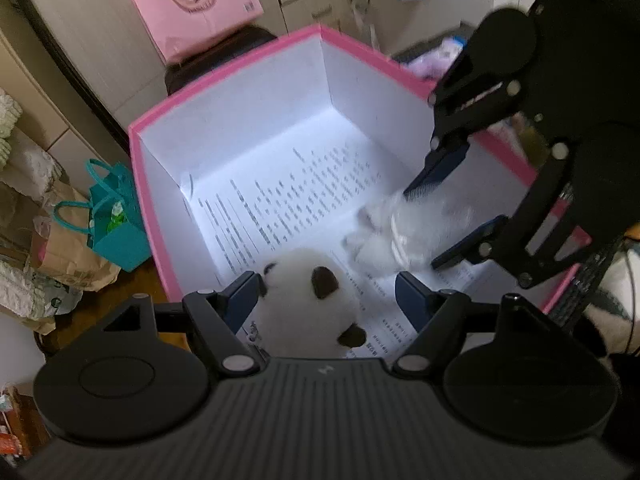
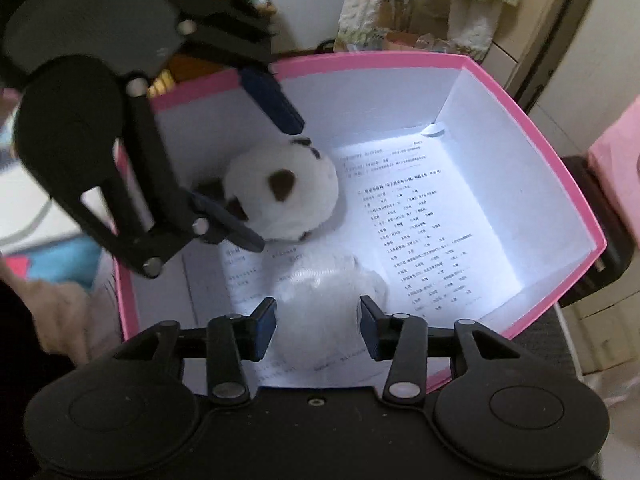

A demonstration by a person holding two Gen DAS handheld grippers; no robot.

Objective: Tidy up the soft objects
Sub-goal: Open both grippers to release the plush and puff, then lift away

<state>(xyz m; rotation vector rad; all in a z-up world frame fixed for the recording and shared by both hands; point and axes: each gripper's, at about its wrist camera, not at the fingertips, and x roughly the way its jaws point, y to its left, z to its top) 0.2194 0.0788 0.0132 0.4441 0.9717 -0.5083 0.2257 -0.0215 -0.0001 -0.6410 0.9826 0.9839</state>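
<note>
- Two grippers reach down into a pink box (image 1: 228, 76) with white inner walls, both pointing steeply downward.
- Left gripper (image 1: 328, 292): its jaws stand apart around a panda plush toy (image 1: 304, 300). In the right wrist view its blue pads (image 2: 280, 108) sit on either side of the panda's head with a gap showing at the upper pad, so nothing is clamped; whether the lower pad touches the plush cannot be told.
- Right gripper (image 2: 318, 330): its jaws are also parted, with a white fluffy soft toy (image 2: 320, 300) lying between them. The pads stand just beside the toy and do not appear to press on it. In the left wrist view the toy is blurred and one blue pad rests at or just above its top.
- Both soft toys lie on the box floor, near each other, the panda against one wall and the white toy just beside it.
- Printed sheets (image 2: 420, 220) of paper line the box floor. They carry rows of dense black text, too small and blurred to read.
- Behind the box in the left wrist view stands a pink paper bag (image 1: 196, 4) with a large "S"-like emblem; the smaller print under it is not legible.
- A teal gift bag (image 1: 116, 220) stands on the floor beside the box, next to brown paper bags (image 1: 68, 252).
</note>
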